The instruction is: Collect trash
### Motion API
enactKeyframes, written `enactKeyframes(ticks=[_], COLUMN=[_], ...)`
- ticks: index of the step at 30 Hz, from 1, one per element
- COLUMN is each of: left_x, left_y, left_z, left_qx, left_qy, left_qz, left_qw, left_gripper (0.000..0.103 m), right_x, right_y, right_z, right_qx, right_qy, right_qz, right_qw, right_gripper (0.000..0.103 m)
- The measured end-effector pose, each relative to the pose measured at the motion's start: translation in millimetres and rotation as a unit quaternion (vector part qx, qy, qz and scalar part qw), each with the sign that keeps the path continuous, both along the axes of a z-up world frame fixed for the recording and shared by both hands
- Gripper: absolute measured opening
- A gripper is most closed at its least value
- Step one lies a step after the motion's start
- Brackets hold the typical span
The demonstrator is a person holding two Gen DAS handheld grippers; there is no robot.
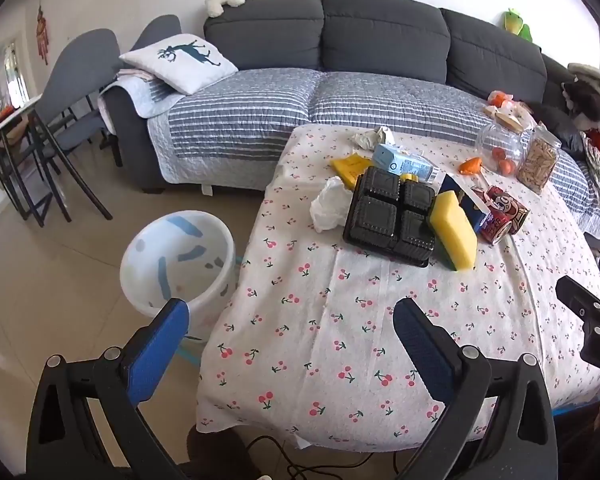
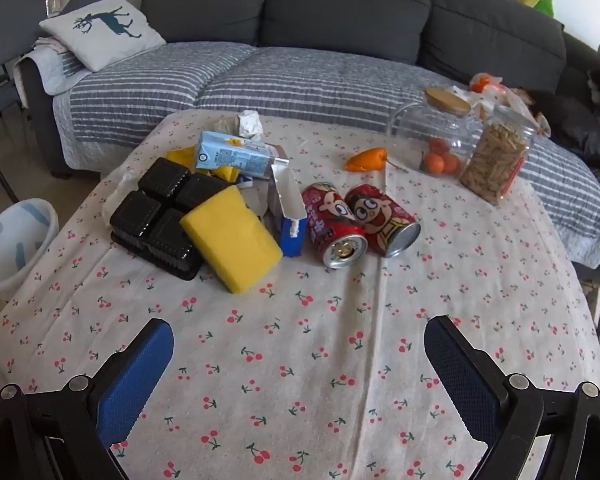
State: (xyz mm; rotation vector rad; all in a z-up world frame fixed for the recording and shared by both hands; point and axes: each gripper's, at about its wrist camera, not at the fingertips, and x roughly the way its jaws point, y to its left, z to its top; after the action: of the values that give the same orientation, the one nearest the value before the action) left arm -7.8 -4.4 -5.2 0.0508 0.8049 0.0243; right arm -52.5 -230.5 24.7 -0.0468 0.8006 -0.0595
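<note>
Both grippers hang above the near edge of a counter [image 2: 300, 360] covered in a cherry-print cloth. The left gripper [image 1: 292, 320] and the right gripper [image 2: 296, 340] each stand wide open with nothing between the blue pads.

The trash sits in a heap toward the counter's far side: a black tray [image 2: 156, 216], a yellow sponge [image 2: 232, 240] leaning on it, a torn blue carton [image 2: 288, 208], a pale blue carton [image 2: 236, 156], two red cans [image 2: 360, 220] lying on their sides, crumpled paper [image 2: 248, 122] at the back and an orange scrap [image 2: 366, 160].

In the left view the sponge and tray hide most of the blue carton and part of the cans; the right view shows both cans fully, open ends toward us. A white wad [image 1: 330, 204] beside the tray is clear only in the left view; the tray nearly covers it in the right view.

A white bin [image 1: 180, 260] stands on the floor just left of the counter. The left view looks into it, though what lies inside is hard to make out; the right view cuts it off at the edge.

Two glass jars [image 2: 460, 148] stand at the far right, with a grey sofa [image 2: 340, 8] behind.
</note>
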Motion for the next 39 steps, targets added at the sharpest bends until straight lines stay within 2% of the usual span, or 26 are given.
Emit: enactKeyframes(ticks=[39], left_x=[0.2], left_y=[1.8], left_z=[-3.5], left_qx=[-0.004], left_qy=[0.006], left_qz=[-0.004], left_qw=[1.0], left_gripper=[0.103], right_x=[0.8], right_y=[5.0], right_z=[-4.6], right_qx=[0.006], right_qy=[0.006], right_qz=[0.002], right_qw=[1.0], right_gripper=[0.103])
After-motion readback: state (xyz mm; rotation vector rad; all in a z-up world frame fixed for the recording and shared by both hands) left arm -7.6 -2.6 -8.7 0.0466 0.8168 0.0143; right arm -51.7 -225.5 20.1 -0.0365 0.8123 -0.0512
